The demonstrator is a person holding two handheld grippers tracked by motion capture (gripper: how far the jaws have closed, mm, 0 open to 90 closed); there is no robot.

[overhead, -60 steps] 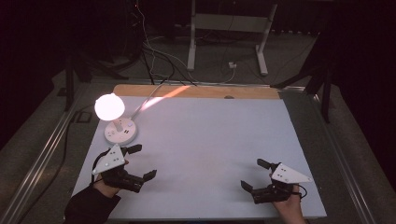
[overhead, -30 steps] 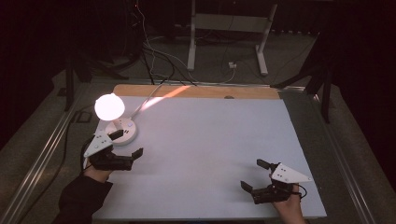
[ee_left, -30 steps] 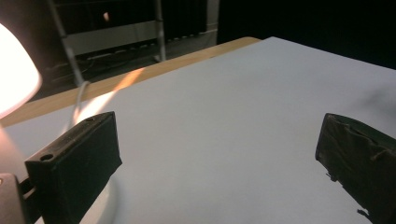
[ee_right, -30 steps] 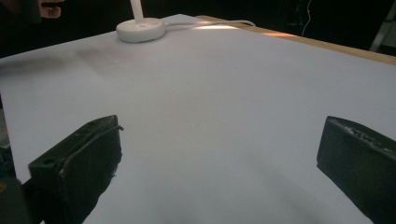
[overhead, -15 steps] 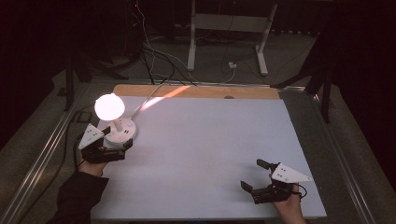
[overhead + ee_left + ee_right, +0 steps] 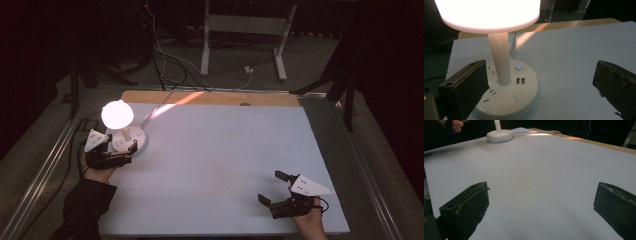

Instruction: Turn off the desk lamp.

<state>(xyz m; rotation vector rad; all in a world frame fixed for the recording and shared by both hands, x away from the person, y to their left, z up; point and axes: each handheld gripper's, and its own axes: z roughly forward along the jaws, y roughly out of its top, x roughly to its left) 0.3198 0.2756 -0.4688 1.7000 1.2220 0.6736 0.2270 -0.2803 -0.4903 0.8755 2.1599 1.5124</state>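
With its jaws wide apart at the lit white lamp's round socket base, the left gripper should probably press the blue-lit button squarely, while the right gripper rests with its jaws apart.

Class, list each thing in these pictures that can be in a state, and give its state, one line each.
lamp: lit, upright.
button light on the lamp base: glowing blue.
left gripper: open, at the lamp base.
right gripper: open, holding nothing.
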